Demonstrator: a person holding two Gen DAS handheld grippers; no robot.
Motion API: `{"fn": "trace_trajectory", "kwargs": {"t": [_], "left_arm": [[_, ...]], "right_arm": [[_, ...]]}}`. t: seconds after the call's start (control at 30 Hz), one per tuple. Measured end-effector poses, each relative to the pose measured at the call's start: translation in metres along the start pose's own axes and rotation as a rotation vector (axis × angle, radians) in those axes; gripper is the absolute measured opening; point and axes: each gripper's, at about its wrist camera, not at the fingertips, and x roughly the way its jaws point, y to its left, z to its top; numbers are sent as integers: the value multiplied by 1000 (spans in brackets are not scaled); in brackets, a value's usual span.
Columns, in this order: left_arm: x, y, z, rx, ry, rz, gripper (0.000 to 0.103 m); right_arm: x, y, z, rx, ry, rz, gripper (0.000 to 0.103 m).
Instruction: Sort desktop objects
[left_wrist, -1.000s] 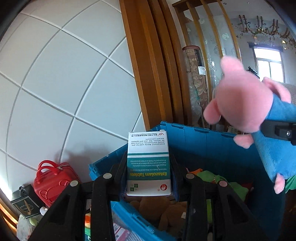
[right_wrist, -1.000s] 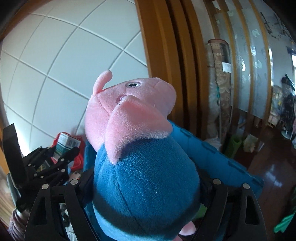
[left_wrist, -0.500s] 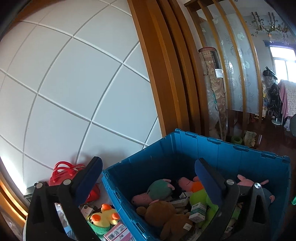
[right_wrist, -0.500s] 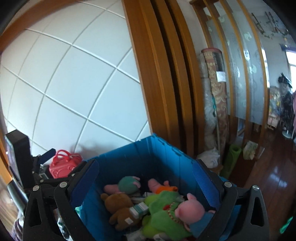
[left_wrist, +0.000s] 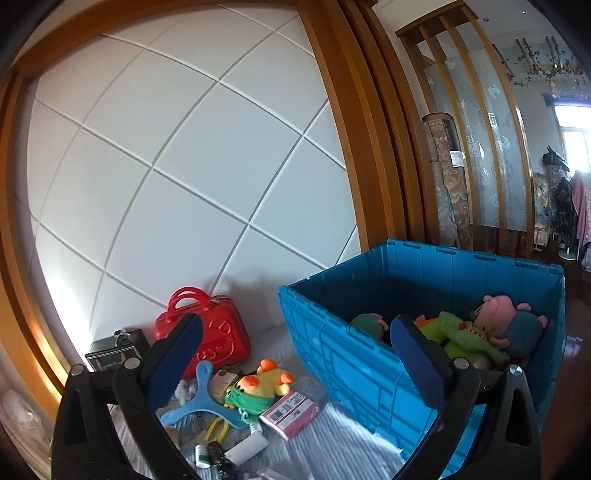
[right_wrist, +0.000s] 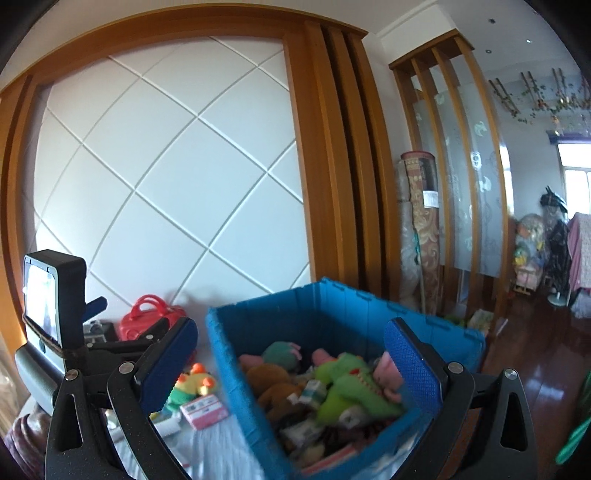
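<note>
Both your grippers are empty right now. Your left gripper (left_wrist: 295, 354) has its jaws spread wide with nothing between them, and your right gripper (right_wrist: 291, 360) is just as wide and just as bare. By my reading you are between picks, a drop into the bin done and the next thing not yet chosen.

Look at the blue bin (left_wrist: 369, 373) on the right. It is well stocked: a pink pig in a blue top (left_wrist: 513, 321) lies against the far right wall, a green plush dragon (right_wrist: 347, 384) sprawls across the middle, a brown bear (right_wrist: 273, 384) sits on the near left side, and a small white-and-green box (right_wrist: 312, 391) is wedged among them. There is more underneath, too jumbled to name.

The unsorted pile is on the table, left of the bin. You have a yellow duck toy (left_wrist: 264, 384) touching a pink box (left_wrist: 290, 410), a light blue three-armed piece (left_wrist: 201, 398) just beside them, and a red toy case (left_wrist: 210, 339) at the far wall with a small black box (left_wrist: 114, 350) to its left. Little bits lie nearer you, too small to tell.

Next call, I'd say: swing left and down to the pile. The duck looks the easy grab, soft and proud of the rest; the flat pink box needs the fingers down at its edges.
</note>
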Motion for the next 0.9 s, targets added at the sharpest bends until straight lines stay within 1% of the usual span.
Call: {"fn": "trace_trajectory", "kwargs": {"t": [0.07, 0.13, 0.2, 0.27, 0.37, 0.43, 0.5, 0.67, 0.83, 0.9], "left_arm": [[-20, 14, -14, 0, 15, -7, 103], [-35, 25, -22, -20, 20, -35, 103], [-54, 34, -30, -35, 7, -27, 103], [-69, 41, -36, -41, -11, -14, 103], [-89, 48, -40, -56, -22, -29, 103], [-98, 45, -40, -55, -32, -18, 103], [-106, 42, -38, -55, -44, -31, 103], [-124, 24, -32, -58, -76, -88, 103], [-136, -1, -34, -36, -97, -81, 103], [-139, -7, -38, -44, -92, -104, 103]], "right_arm": [[-19, 14, -15, 11, 12, -27, 103], [-33, 28, -27, -2, 37, -39, 103], [-47, 39, -36, -32, 57, -77, 103], [-59, 43, -40, -42, 55, -103, 103], [-72, 44, -42, -42, 50, -149, 103], [-75, 41, -42, -44, 60, -172, 103], [-77, 39, -42, -51, 69, -191, 103], [-84, 30, -40, -55, 69, -195, 103], [-90, 19, -42, -58, 73, -195, 103], [-91, 15, -45, -62, 82, -191, 103]]}}
